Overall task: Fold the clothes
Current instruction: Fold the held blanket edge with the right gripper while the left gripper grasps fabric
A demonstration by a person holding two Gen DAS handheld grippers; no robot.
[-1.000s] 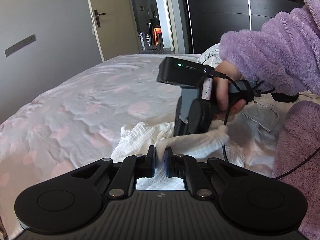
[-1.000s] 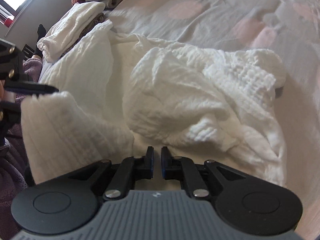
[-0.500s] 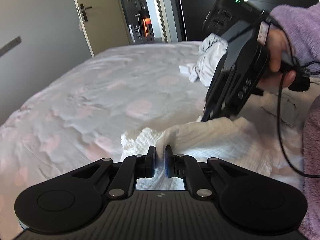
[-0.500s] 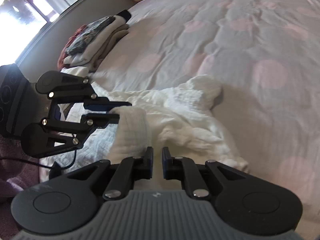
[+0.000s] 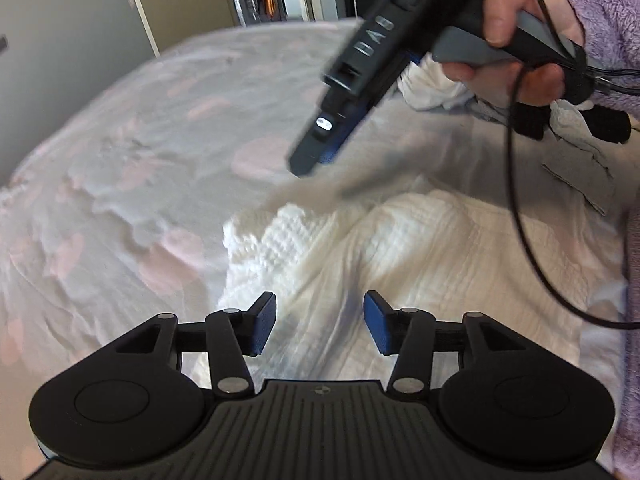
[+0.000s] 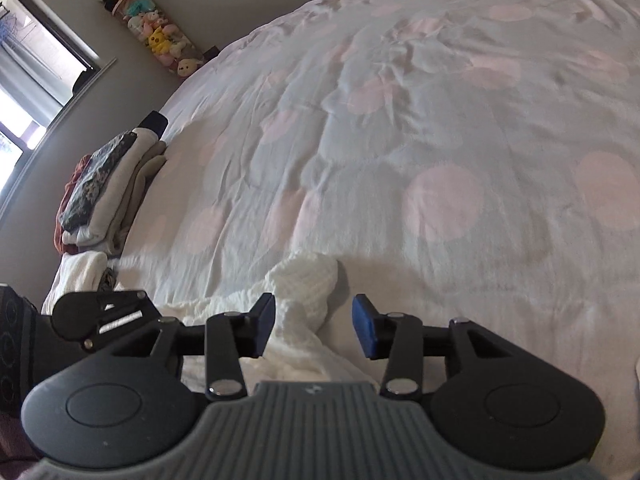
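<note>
The black right tool (image 6: pixel 314 326) has its blue pads wide apart, above a crinkly white cloth (image 6: pixel 304 300). The white bed cover with pink spots (image 6: pixel 440 140) fills the view. At nine o'clock sits a pile of folded clothes (image 6: pixel 104 184). The left tool (image 6: pixel 100 316) shows at eight o'clock.

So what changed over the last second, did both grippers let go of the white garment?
Yes. The left gripper and right gripper, both pinched on the white garment a second ago, now have open jaws, and the right one has lifted up and away. The garment lies on the bedspread; the folded stack is unmoved.
</note>
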